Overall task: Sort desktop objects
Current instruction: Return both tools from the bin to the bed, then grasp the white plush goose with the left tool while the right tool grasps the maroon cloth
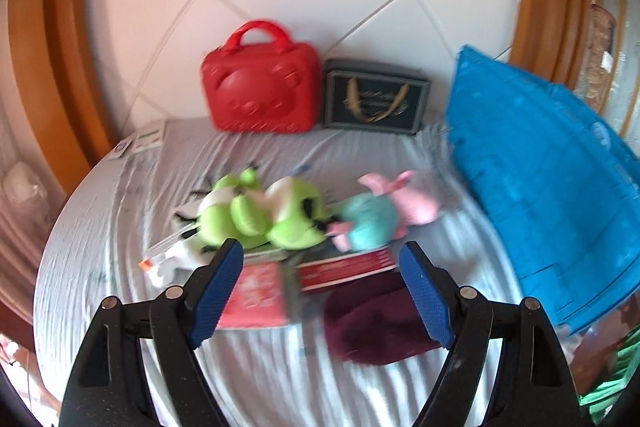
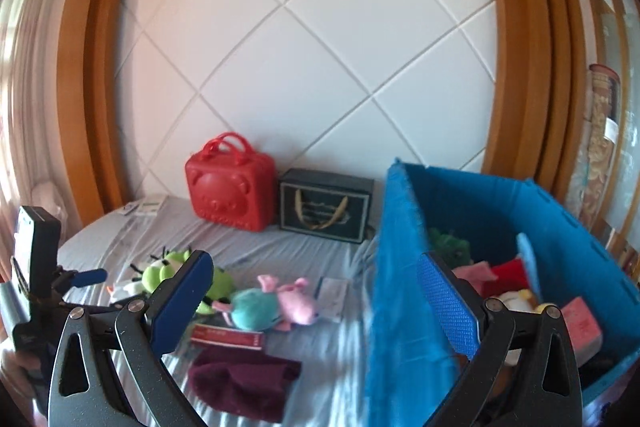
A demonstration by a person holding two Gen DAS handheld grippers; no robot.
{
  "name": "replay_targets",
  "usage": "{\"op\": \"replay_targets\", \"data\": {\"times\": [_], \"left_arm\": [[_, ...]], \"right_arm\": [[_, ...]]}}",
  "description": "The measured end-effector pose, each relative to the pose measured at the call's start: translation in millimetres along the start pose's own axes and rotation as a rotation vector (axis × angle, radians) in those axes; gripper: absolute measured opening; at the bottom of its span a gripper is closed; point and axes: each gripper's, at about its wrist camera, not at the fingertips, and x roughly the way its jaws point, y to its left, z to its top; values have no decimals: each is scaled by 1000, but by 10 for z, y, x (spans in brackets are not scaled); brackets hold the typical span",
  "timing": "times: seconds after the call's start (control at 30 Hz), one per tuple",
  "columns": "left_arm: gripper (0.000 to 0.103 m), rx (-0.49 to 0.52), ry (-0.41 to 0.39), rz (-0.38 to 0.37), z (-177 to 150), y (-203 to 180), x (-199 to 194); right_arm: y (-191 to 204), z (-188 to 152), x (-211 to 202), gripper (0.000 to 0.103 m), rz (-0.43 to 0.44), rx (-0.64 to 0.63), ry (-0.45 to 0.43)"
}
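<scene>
On the grey bedsheet (image 1: 280,367) lie a green frog plush (image 1: 260,215), a teal and pink plush (image 1: 380,211), a red booklet (image 1: 348,267), a pink book (image 1: 256,295) and a maroon cloth (image 1: 372,323). My left gripper (image 1: 320,267) is open and empty, just short of the booklet. My right gripper (image 2: 316,291) is open and empty, straddling the near wall of the blue bin (image 2: 404,287). The bin holds several toys and a pink box (image 2: 582,325). The plushes (image 2: 264,303) and maroon cloth (image 2: 244,379) also show in the right wrist view.
A red bear-face case (image 1: 260,87) and a dark gift bag (image 1: 376,99) stand against the white padded wall. White papers (image 1: 148,139) lie at the far left. The blue bin (image 1: 552,187) stands on the right. The left gripper's body (image 2: 36,267) shows at left.
</scene>
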Motion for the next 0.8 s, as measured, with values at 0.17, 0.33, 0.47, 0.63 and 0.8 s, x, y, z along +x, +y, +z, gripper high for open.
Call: {"op": "replay_targets", "data": {"times": [0.17,0.33,0.47,0.63,0.8], "left_arm": [[80,-4,89,62,-224,937,400],[80,19,209,110,-407,1734,921],[80,22,277,112,-482,2126,1356],[80,62,329,61,-483,2224,1850],[80,121,349,24,-389,2074,2230]], "right_arm": [[302,-261,488,103,1,20,125],[435,-716,1129,103,-36,45,368],[473,-1112,1456,103,-89,89,510],[447,-1497,1712,103,-162,162,642],[453,-1749,1853,103,-198,210,730]]}}
